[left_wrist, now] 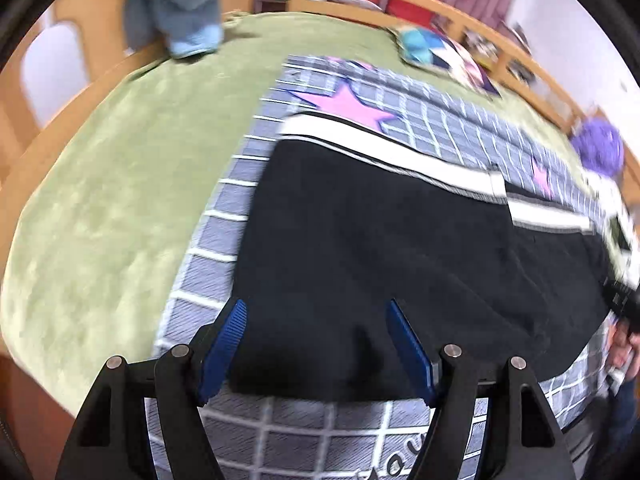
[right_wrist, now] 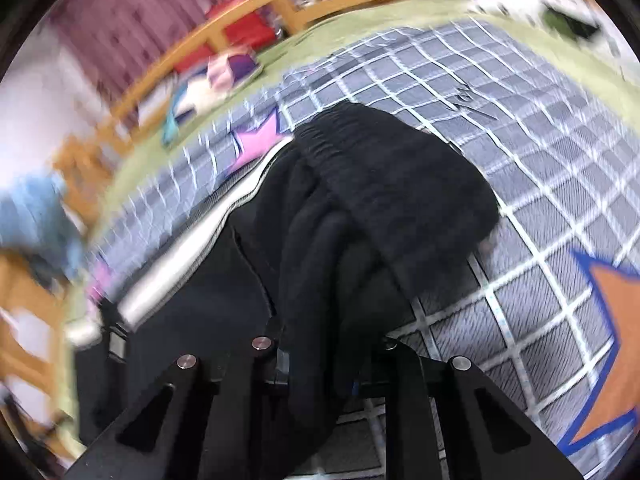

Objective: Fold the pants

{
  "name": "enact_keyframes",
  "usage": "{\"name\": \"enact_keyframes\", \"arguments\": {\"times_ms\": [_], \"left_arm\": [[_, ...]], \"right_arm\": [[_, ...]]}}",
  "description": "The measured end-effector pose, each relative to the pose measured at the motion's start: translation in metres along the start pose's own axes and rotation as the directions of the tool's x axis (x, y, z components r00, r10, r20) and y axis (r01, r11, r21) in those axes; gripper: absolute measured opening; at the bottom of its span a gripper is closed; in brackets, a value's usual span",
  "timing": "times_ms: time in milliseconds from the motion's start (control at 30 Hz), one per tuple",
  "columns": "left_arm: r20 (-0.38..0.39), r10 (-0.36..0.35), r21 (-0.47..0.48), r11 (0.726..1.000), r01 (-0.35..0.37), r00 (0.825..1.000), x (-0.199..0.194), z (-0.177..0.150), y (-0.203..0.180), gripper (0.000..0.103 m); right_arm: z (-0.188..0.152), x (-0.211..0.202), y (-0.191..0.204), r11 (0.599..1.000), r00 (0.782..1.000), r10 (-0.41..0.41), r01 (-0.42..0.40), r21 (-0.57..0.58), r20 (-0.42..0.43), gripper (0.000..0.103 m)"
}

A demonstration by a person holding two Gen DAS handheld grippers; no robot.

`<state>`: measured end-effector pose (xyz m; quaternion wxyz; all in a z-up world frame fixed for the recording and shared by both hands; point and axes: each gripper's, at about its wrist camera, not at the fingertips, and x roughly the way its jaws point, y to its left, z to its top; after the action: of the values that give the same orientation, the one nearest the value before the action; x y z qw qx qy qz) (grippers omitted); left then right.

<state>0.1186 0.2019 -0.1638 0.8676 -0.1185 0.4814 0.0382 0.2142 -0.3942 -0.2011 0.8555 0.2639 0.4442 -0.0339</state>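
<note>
Black pants (left_wrist: 380, 248) with a white side stripe (left_wrist: 384, 148) lie flat on a grey checked blanket (left_wrist: 224, 224). My left gripper (left_wrist: 316, 320) is open, its blue fingers (left_wrist: 224, 348) hovering over the pants' near edge, touching nothing that I can see. In the right wrist view my right gripper (right_wrist: 320, 364) is shut on a bunched fold of the pants (right_wrist: 384, 188) near the ribbed waistband and holds it lifted over the blanket (right_wrist: 540, 184). Its fingertips are hidden by the cloth. The right gripper's body shows at the far right of the left wrist view (left_wrist: 620, 264).
The blanket, with pink (left_wrist: 344, 104) and orange (right_wrist: 616, 320) stars, covers a green bedspread (left_wrist: 100, 208). A wooden bed rail (left_wrist: 360, 8) runs around the bed. A light blue garment (left_wrist: 192, 12), a colourful cushion (left_wrist: 440, 52) and a purple plush (left_wrist: 598, 148) lie near the far edge.
</note>
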Motion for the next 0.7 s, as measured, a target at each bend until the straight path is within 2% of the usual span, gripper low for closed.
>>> {"name": "enact_keyframes", "arguments": {"times_ms": [33,67,100,167,200,300,367,400,467,500,567,700], "left_arm": [[-0.002,-0.006,-0.023,1.000,0.006,1.000,-0.001,0.000,0.010,0.071],[-0.007,0.000,-0.041,0.999,0.000,1.000,-0.001,-0.001,0.017,0.071],[-0.014,0.015,-0.067,0.998,-0.016,1.000,0.001,-0.002,0.027,0.071],[-0.026,0.006,-0.110,0.994,-0.009,1.000,0.004,-0.006,0.037,0.071],[-0.033,-0.026,-0.145,0.989,0.021,0.999,0.008,-0.008,0.045,0.071],[-0.060,-0.085,-0.197,0.978,0.072,0.995,0.022,-0.011,0.055,0.071],[-0.085,-0.081,-0.208,0.976,0.062,0.993,0.034,-0.014,0.053,0.071],[-0.094,-0.082,-0.210,0.976,0.061,0.992,0.039,-0.015,0.054,0.071],[-0.092,-0.086,-0.201,0.977,0.066,0.992,0.041,-0.018,0.049,0.071],[-0.088,-0.084,-0.178,0.982,0.068,0.993,0.040,-0.017,0.044,0.071],[-0.083,-0.079,-0.136,0.988,0.067,0.993,0.035,-0.016,0.034,0.071],[-0.056,-0.030,-0.051,0.998,0.027,0.998,0.021,-0.014,0.024,0.071]], "right_arm": [[-0.002,0.005,-0.001,1.000,0.999,-0.023,0.023,0.006,-0.034,0.025],[-0.005,0.014,0.005,0.995,0.992,-0.092,0.088,-0.053,-0.085,0.027],[-0.008,0.018,0.009,0.988,0.987,-0.128,0.119,-0.097,-0.099,0.031],[-0.016,0.009,0.022,0.961,0.976,-0.203,0.181,-0.210,-0.085,0.041],[-0.019,0.004,0.026,0.948,0.970,-0.230,0.205,-0.242,-0.082,0.045],[-0.031,-0.023,0.042,0.885,0.941,-0.337,0.303,-0.355,-0.039,0.045],[-0.038,-0.044,0.058,0.861,0.940,-0.341,0.318,-0.396,0.013,0.045],[-0.039,-0.050,0.069,0.858,0.945,-0.327,0.309,-0.410,0.027,0.045],[-0.047,-0.061,0.097,0.868,0.969,-0.243,0.236,-0.437,0.042,0.045],[-0.053,-0.061,0.113,0.877,0.984,-0.179,0.171,-0.450,0.026,0.045],[-0.068,-0.053,0.143,0.878,0.997,-0.072,0.052,-0.477,-0.024,0.045],[-0.107,-0.021,0.200,0.857,0.987,0.076,-0.138,-0.496,-0.144,0.040]]}}
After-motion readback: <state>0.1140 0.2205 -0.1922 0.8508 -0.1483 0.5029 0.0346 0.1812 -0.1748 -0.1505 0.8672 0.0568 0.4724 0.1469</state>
